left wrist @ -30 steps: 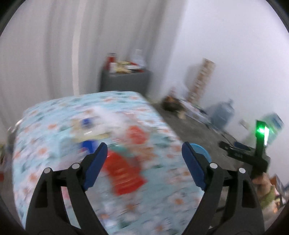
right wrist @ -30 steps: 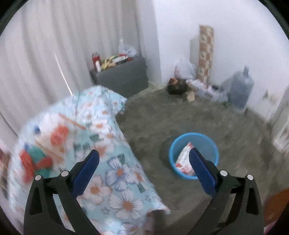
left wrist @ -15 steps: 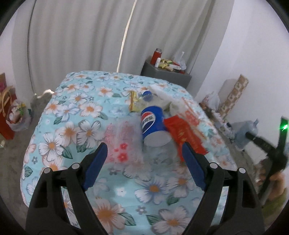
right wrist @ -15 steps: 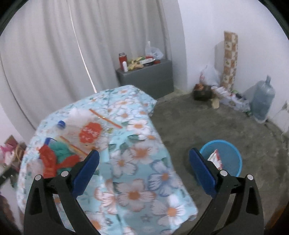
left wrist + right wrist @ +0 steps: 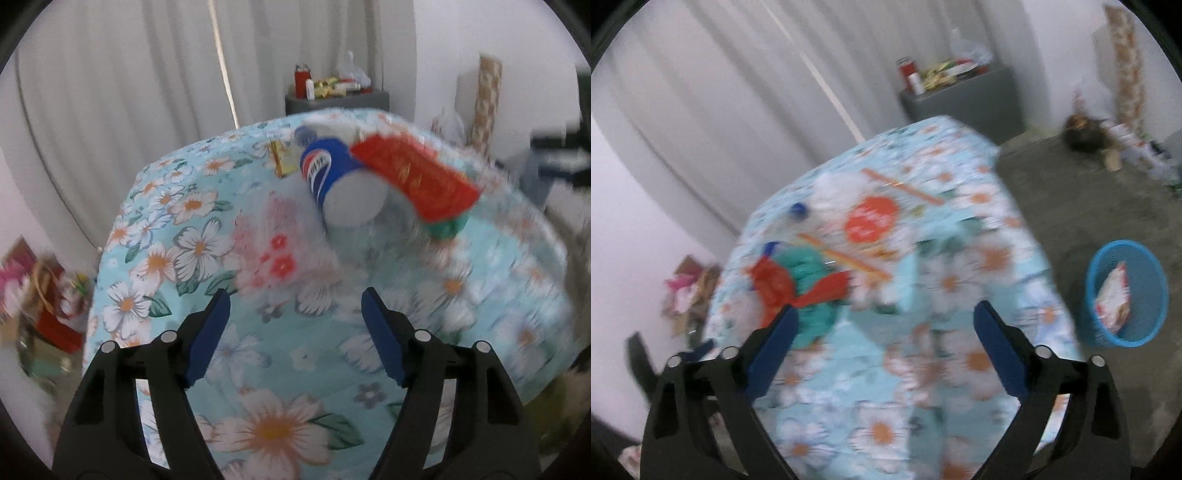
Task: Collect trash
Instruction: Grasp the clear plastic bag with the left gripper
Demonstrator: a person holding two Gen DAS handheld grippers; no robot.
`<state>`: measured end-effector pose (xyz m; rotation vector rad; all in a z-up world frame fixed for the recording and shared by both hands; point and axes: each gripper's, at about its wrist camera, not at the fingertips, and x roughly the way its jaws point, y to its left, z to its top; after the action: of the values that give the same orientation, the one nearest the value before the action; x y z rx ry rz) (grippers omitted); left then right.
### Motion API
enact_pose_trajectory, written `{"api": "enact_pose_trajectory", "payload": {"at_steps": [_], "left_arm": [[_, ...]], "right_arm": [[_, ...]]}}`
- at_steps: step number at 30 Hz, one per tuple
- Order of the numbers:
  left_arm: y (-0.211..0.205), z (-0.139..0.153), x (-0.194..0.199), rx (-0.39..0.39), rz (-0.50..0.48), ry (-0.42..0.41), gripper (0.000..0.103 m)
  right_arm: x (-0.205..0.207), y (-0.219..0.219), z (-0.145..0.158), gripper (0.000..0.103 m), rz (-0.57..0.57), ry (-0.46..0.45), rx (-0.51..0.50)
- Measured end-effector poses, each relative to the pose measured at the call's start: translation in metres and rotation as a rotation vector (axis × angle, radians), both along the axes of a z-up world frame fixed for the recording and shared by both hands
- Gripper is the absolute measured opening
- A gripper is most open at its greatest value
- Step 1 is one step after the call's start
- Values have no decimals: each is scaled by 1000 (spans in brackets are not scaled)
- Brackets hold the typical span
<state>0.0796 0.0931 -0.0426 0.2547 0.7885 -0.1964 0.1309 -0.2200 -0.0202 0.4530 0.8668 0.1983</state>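
L gripper (image 5: 295, 306) is open w/ nothing in it; blue cup (image 5: 332, 181) lies at 12 on the flower table (image 5: 162, 258). R gripper (image 5: 882, 325) is open too; blue bin (image 5: 1126, 295) at 3.

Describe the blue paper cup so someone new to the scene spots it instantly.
Start at the table with the flowered cloth and look to the litter near its far end. The blue paper cup lies on its side there, open mouth toward the camera, a red packet against its right side. It is the only blue, round item with a red, white and blue logo; its neighbours are flat wrappers.
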Motion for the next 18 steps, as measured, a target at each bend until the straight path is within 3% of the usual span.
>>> {"api": "enact_pose_trajectory", "payload": {"at_steps": [7, 11, 18], "left_arm": [[-10, -28, 13, 199, -51, -52, 66], [-14, -30, 18, 236, -74, -88, 62], [-17, -31, 26, 254, -89, -120, 43]], "right_arm": [[24, 40, -1, 75, 142, 45, 133], [32, 55, -5, 66, 189, 82, 194], [40, 71, -12, 51, 247, 131, 271]]}}
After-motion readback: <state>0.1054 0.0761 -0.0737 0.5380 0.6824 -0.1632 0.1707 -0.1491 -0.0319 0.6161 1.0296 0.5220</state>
